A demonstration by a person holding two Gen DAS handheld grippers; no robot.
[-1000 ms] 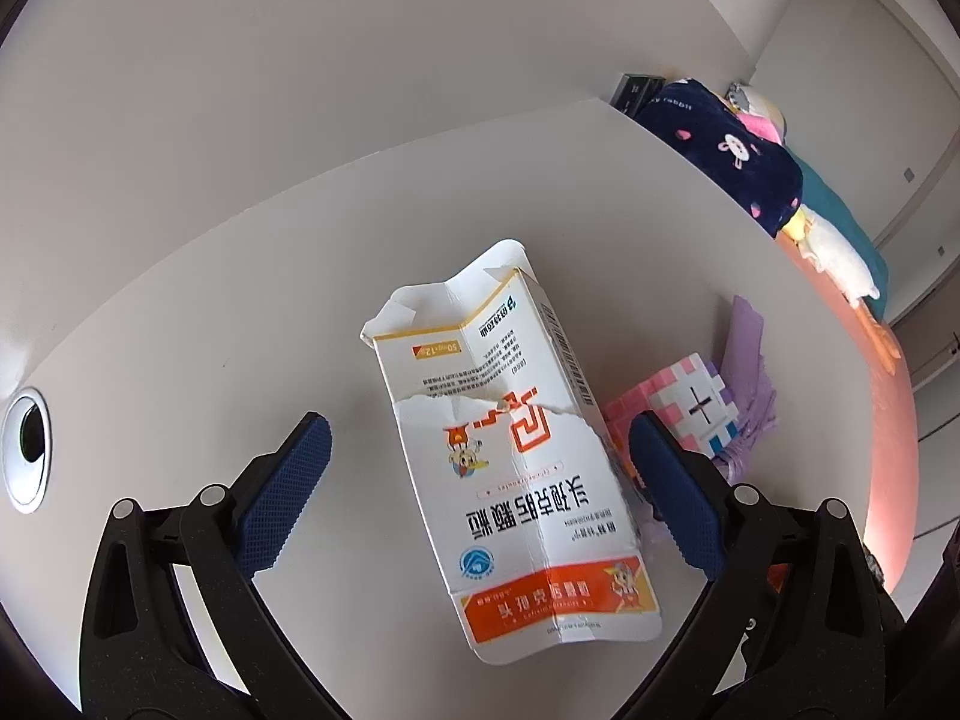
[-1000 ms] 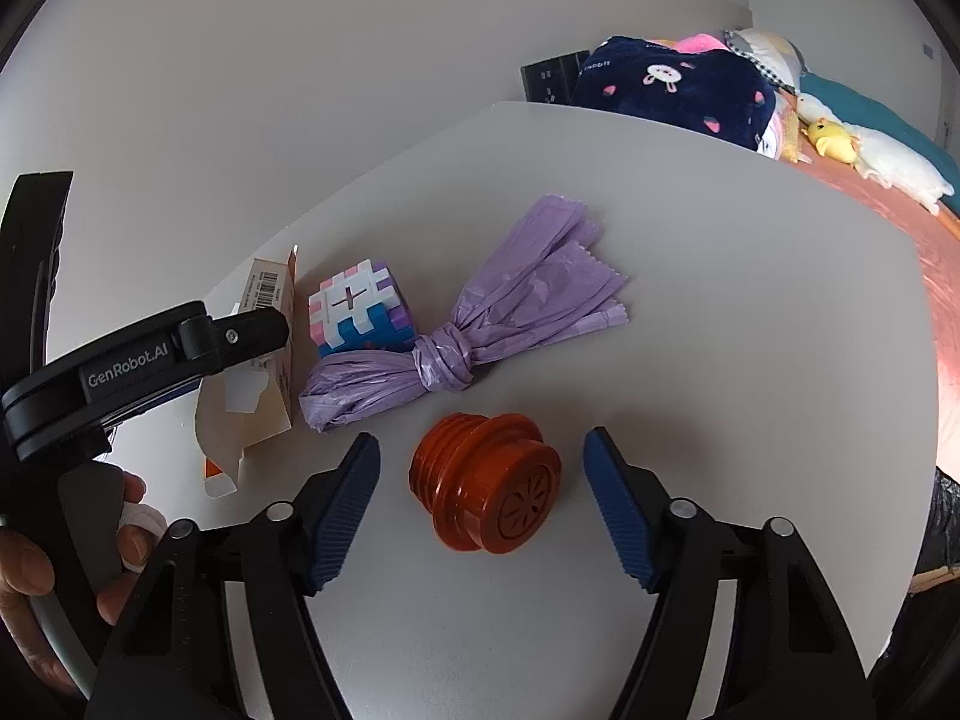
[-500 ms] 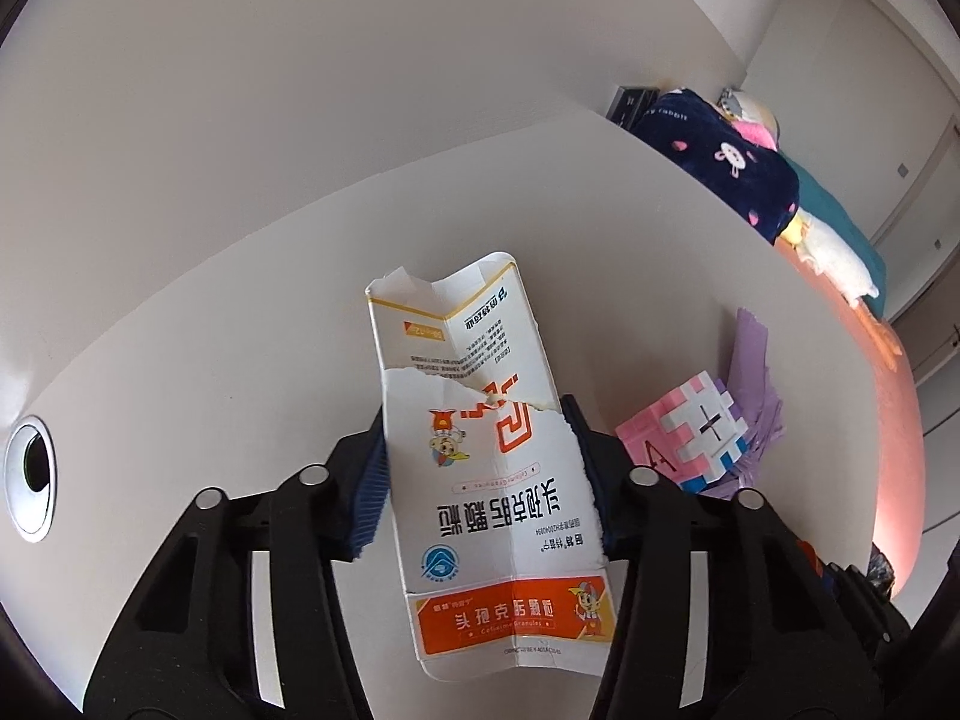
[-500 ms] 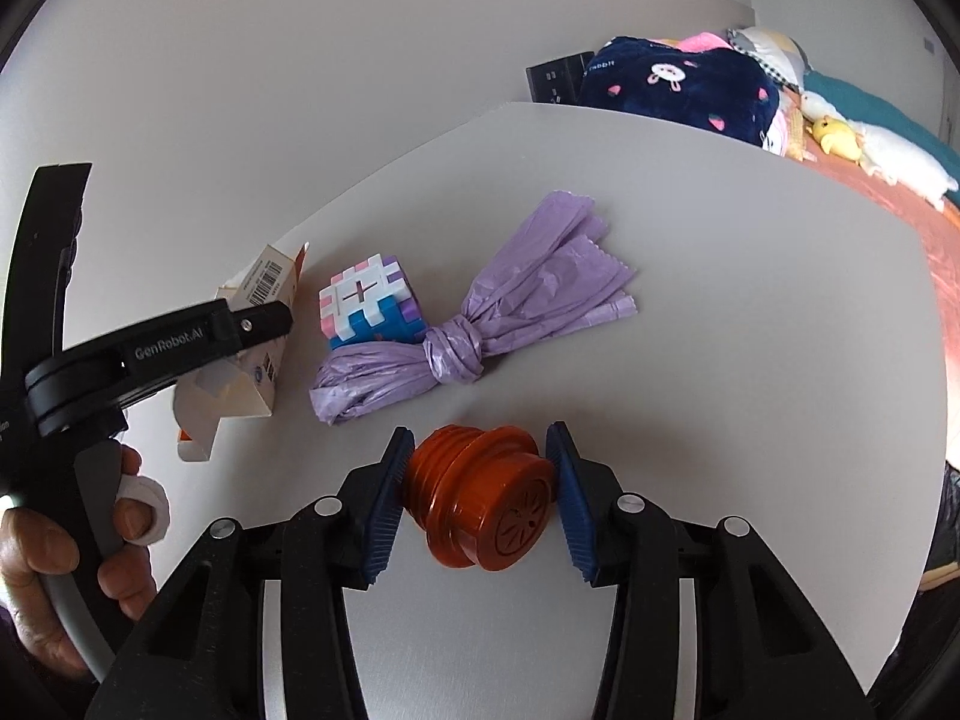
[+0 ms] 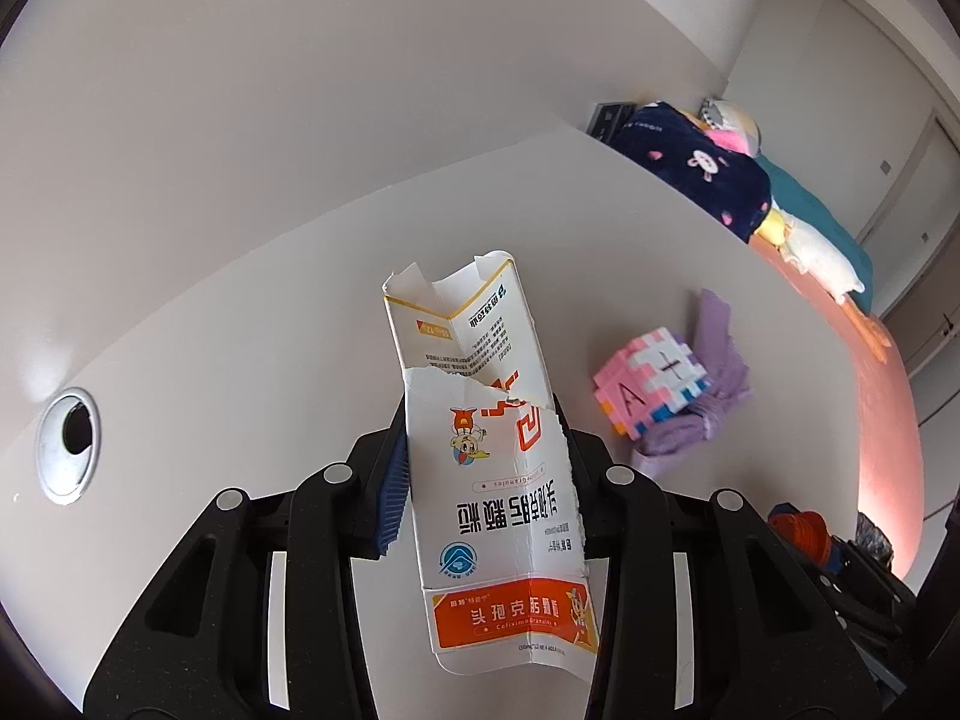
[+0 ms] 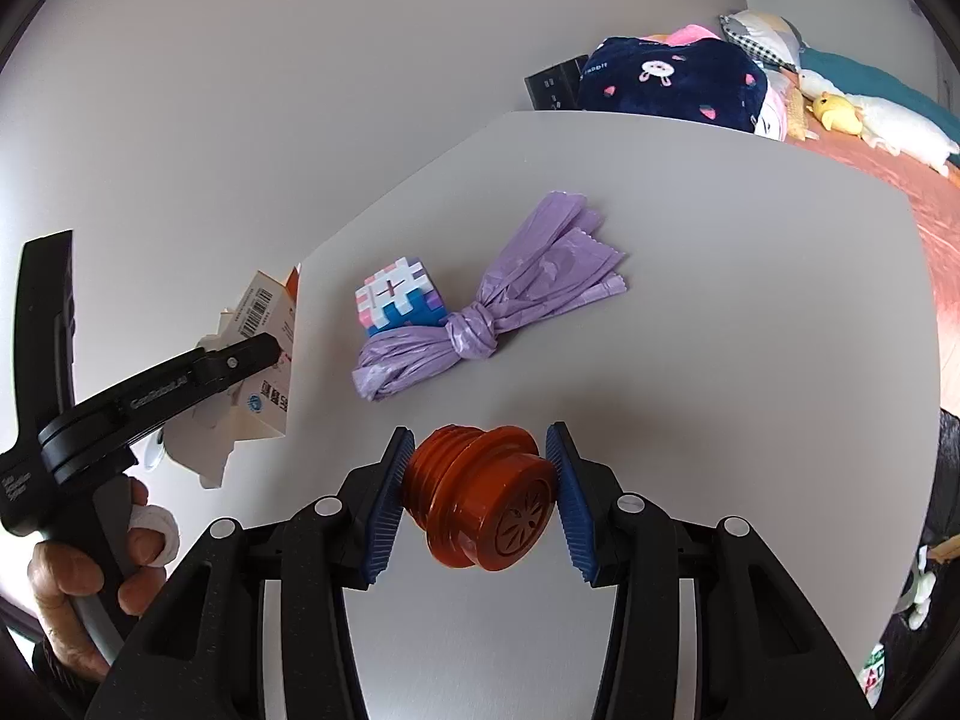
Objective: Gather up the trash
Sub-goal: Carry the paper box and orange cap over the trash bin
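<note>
A second ago both claws stood spread on either side of their targets; now each has pinched one. The left claw (image 5: 483, 480) is pressed against the two edges of the torn medicine box (image 5: 489, 468), and the box looks to be raised off the desk (image 5: 240, 324), its ripped end pointing far and its orange band nearest the camera. The right claw (image 6: 480, 489) has its blue pads (image 6: 387, 510) tight on the ribbed sides of the orange plastic cap (image 6: 480, 498), which sits tilted between them; I cannot tell whether it has left the desk yet. So two pieces of trash appear secured at once, and the next step is probably to carry them to wherever the trash goes. No bin shows in either view.

Farther out, just beyond the cap, a knotted purple plastic bag (image 6: 480, 324) lies flat on the desk, likely more trash to collect. Touching its near left end is a pastel puzzle cube (image 6: 399, 297), which looks like a toy and not rubbish. Neither blocks a straight lift. A round metal cable grommet (image 5: 67, 445) is set into the desk at the far left. Past the far right desk edge lies a bed (image 6: 870, 162) with a navy blanket (image 6: 672, 84) and soft toys.
</note>
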